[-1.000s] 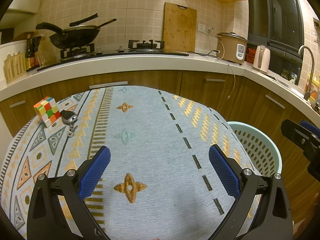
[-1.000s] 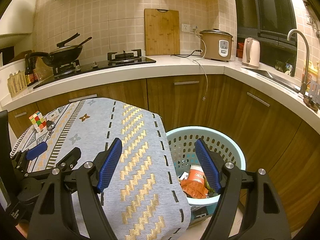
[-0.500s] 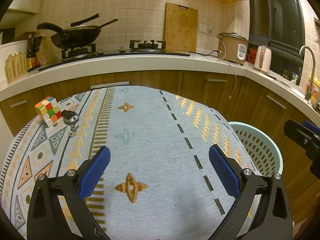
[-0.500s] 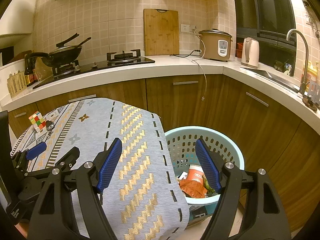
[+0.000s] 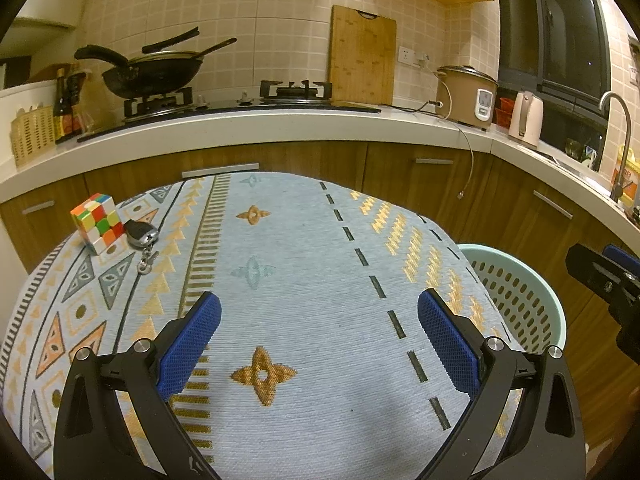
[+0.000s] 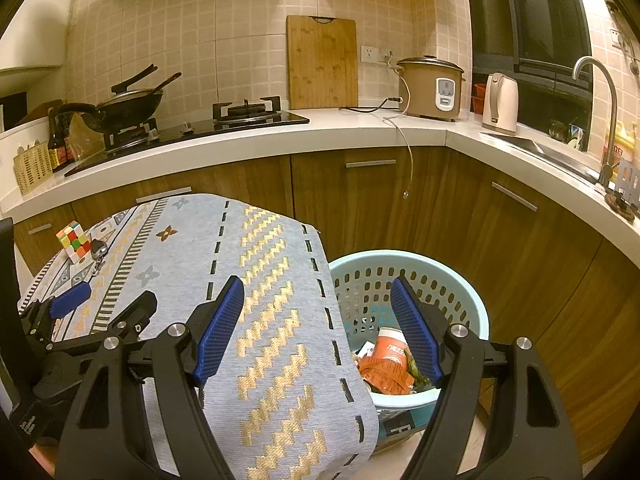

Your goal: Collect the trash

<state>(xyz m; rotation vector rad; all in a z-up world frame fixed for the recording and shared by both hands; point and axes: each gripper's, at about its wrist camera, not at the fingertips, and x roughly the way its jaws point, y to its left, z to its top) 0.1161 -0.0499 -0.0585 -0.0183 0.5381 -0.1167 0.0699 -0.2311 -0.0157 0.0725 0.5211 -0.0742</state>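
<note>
- Holding my left tool (image 5: 319, 322) tilted down over the desk (image 5: 304, 312), jaws apart, empty.
- My right tool (image 6: 317, 312) angles down, jaws apart, straddling desk edge and basket (image 6: 478, 312).

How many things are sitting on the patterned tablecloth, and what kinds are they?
Puzzle cube: 1
Car key with its key ring: 1
Total on the tablecloth: 2

Both wrist views face the counter (image 5: 280, 128), sharing table (image 5: 304, 312), basket (image 6: 408, 264)
</note>
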